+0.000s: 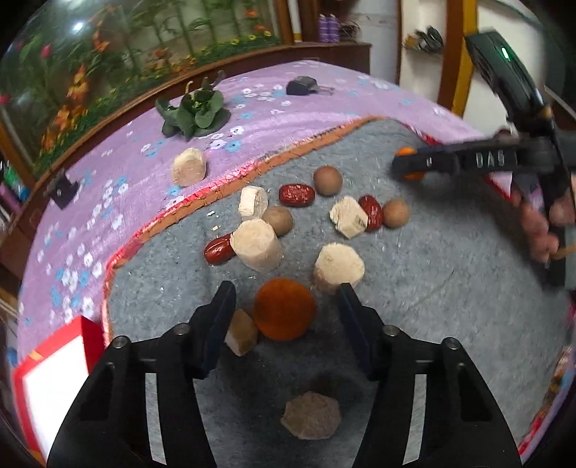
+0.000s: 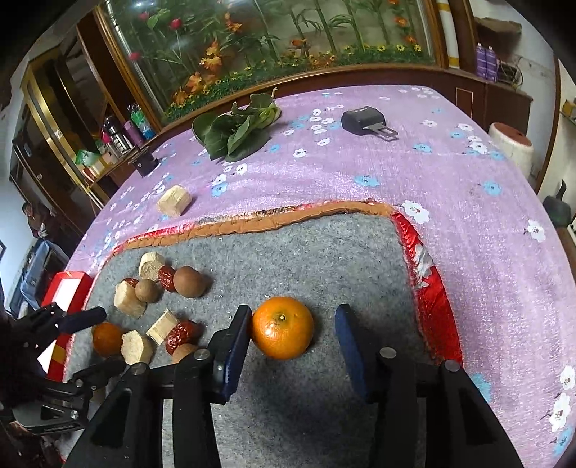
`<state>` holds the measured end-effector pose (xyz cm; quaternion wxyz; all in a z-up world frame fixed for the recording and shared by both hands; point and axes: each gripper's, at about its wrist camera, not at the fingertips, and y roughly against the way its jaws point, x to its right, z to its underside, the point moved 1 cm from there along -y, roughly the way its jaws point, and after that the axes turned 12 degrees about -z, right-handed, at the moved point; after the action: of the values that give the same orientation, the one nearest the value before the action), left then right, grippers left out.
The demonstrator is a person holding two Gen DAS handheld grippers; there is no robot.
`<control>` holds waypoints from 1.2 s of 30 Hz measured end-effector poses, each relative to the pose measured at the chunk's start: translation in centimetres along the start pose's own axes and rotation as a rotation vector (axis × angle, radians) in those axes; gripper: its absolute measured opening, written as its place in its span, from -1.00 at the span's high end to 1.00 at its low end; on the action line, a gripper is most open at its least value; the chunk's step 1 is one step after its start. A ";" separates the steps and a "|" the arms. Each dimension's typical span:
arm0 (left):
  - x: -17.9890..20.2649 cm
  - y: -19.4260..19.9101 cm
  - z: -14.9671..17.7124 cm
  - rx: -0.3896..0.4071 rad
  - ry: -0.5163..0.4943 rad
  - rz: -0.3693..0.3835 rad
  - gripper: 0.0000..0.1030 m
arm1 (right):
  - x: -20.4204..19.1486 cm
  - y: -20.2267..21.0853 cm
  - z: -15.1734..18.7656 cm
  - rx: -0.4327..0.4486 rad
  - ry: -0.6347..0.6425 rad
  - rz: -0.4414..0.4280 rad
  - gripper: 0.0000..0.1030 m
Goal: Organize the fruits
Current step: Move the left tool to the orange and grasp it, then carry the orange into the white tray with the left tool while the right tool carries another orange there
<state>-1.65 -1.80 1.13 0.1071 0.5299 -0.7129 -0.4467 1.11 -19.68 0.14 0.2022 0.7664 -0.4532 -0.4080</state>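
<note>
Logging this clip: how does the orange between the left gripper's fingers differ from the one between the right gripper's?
The left orange sits beside beige chunks; the right orange stands alone on bare grey mat. The right orange shows its stem end, the left orange does not. Shared: both are round, orange and rest on the mat between open jaws, not yet gripped.

A long glass panel (image 2: 273, 46) filled with artificial flowers and bamboo runs behind the table, framed by dark wooden cabinetry (image 2: 478, 93), with a glass-fronted cabinet (image 2: 54, 118) of bottles at the left and a white wall (image 2: 536, 32) at the right, evenly lit.
</note>
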 end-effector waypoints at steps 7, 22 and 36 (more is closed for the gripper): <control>0.1 -0.3 0.1 -0.008 -0.046 0.027 0.34 | 0.2 0.0 -0.2 -0.004 -0.002 -0.016 0.07; -1.7 1.4 0.5 0.026 0.065 0.034 0.34 | -1.1 -0.1 0.4 0.021 0.109 0.097 0.37; -9.1 12.3 6.4 0.196 0.413 -0.165 0.34 | -5.9 3.2 0.3 0.201 0.069 -0.251 0.37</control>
<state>-9.98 9.81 9.57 0.1619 0.6742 -0.6701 -0.2647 -2.29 -16.20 4.77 0.0875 0.8468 -0.3853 -0.3561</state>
